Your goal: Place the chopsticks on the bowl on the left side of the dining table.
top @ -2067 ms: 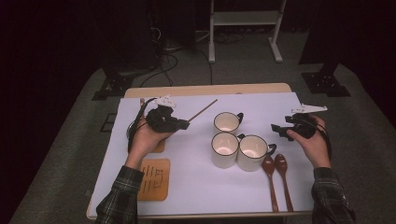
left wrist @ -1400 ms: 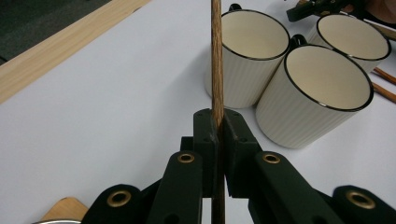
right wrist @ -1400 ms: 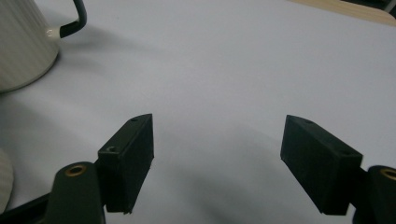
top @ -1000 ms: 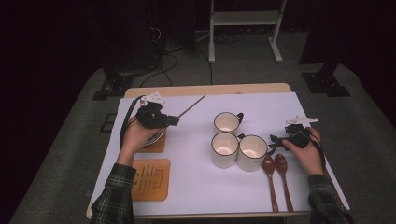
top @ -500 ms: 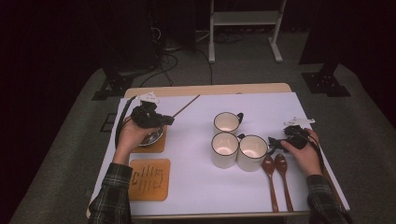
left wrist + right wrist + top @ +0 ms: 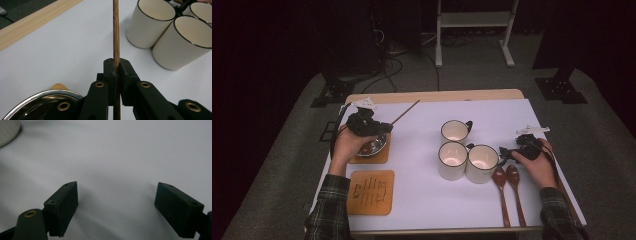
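We hold the left gripper (image 6: 382, 127) over the steel bowl (image 6: 373, 146), which sits on a wooden coaster (image 6: 379, 156) at the left side of the white table cover (image 6: 422, 190). Its jaws are clamped on a thin wooden stick (image 6: 116, 30); in the left gripper view the stick runs straight up between the pads, and in the high view it slants up and to the right, away from the bowl. Three cream mugs (image 6: 454, 160) stand grouped mid-table. We rest the right gripper (image 6: 504, 152) just beside the nearest mug, above two wooden spoons (image 6: 507, 192). Its jaws stand wide apart, with bare cover between them.
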